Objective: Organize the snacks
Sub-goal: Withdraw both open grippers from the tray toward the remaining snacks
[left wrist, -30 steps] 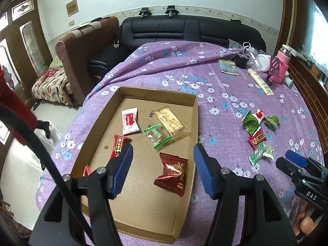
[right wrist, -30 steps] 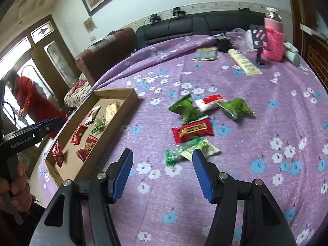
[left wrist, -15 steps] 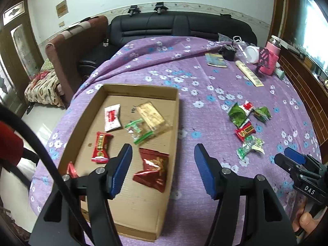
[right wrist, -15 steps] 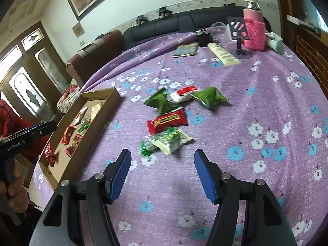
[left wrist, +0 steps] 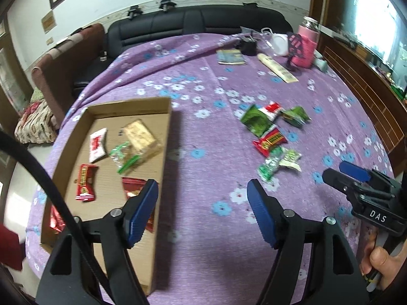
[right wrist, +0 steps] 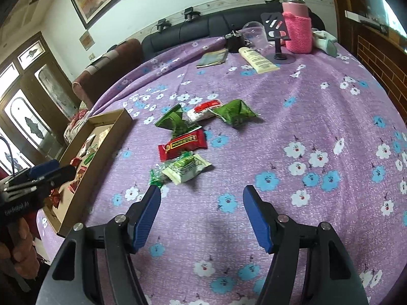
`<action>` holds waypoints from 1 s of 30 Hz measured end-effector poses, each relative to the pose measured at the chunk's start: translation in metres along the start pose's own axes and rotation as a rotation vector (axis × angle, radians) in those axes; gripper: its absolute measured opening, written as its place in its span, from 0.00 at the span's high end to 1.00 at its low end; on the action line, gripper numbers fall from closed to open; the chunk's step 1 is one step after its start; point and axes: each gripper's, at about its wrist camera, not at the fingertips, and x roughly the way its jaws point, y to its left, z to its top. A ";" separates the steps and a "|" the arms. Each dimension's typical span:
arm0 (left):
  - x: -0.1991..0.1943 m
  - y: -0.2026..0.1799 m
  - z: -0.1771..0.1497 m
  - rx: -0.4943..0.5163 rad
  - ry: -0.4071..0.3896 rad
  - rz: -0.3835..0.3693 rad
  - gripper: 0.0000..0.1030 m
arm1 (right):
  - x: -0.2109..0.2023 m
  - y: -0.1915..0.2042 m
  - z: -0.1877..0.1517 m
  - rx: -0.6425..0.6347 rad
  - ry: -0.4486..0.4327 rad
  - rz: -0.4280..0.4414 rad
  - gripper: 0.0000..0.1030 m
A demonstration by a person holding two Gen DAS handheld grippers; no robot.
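Both claws are hanging released over the purple flowered tablecloth [right wrist: 330, 106], nothing between their blue pads. Starting at the left, the left gripper [left wrist: 202, 213] is hovering astride the right wall of the cardboard tray [left wrist: 162, 152], its jaws having just been spreading wider; its left finger is sitting over the tray floor and its right finger over bare cloth. Inside the tray are lying a white-and-red packet [left wrist: 98, 145], a dark red bar [left wrist: 85, 183], a clear green-striped wrapper [left wrist: 124, 156], a tan biscuit pack [left wrist: 141, 134] and a red pouch [left wrist: 133, 188] partly hidden behind the near finger. Moving right, the loose snacks are clustering on the cloth: a green packet [right wrist: 173, 120], a white-and-red sweet [right wrist: 204, 110], another green packet [right wrist: 236, 113], a red bar [right wrist: 183, 143] and two pale green candies [right wrist: 184, 167] nearest. Just this side of those candies, the right gripper [right wrist: 201, 211] is pointing down at the cloth, its jaws also having just been widening. Far right, a pink-sleeved bottle [right wrist: 297, 25] is standing at the table's far edge.
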 end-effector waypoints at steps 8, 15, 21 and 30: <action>0.018 -0.017 -0.003 0.038 0.043 -0.015 0.29 | 0.000 -0.009 0.000 0.013 -0.004 -0.014 0.35; 0.029 -0.018 -0.004 0.033 0.064 -0.019 0.29 | 0.004 -0.013 0.000 0.019 0.000 -0.026 0.35; 0.035 -0.014 -0.003 0.021 0.074 -0.020 0.29 | 0.009 -0.004 0.004 -0.001 0.000 0.008 0.35; 0.042 -0.017 -0.004 0.038 0.089 -0.025 0.27 | 0.023 0.010 0.010 -0.034 0.021 0.040 0.35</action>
